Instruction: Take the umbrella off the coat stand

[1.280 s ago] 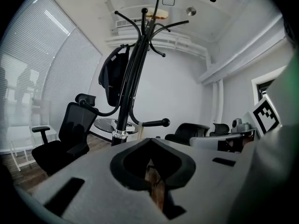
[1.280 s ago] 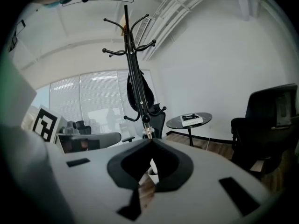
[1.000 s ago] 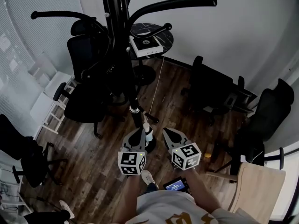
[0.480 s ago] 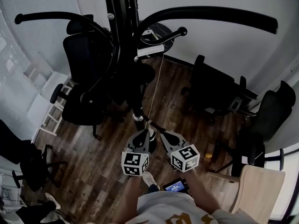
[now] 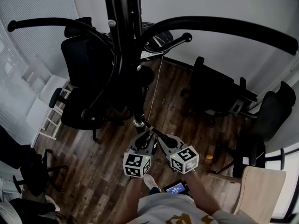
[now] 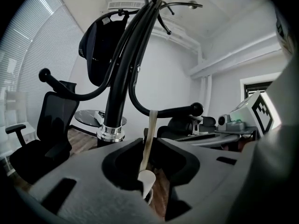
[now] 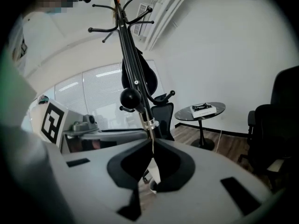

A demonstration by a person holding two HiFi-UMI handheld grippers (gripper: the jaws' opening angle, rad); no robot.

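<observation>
The black coat stand [image 5: 124,41] rises right in front of me, its curved arms spreading overhead. A pale umbrella strap [image 6: 150,129] hangs from one curved hook and runs down to a white handle end [image 6: 147,181]; the rest of the umbrella is hidden below the grippers. My left gripper [image 5: 145,138] and right gripper [image 5: 161,139] meet tip to tip beside the stand's chrome collar [image 5: 138,122]. The left gripper [image 6: 148,141] is shut on the strap. The right gripper [image 7: 152,141] pinches the same strap [image 7: 151,148] above the white handle end [image 7: 154,174].
Black office chairs stand at the left [image 5: 81,55] and right [image 5: 212,90]. A round dark side table [image 7: 201,112] with a box on it is behind the stand. A wooden chair [image 5: 259,190] is at the lower right, and white steps [image 5: 44,111] are at the left.
The view has closed in on the stand. Both grippers moved forward and together, from either side of the white handle to meeting at the strap.
</observation>
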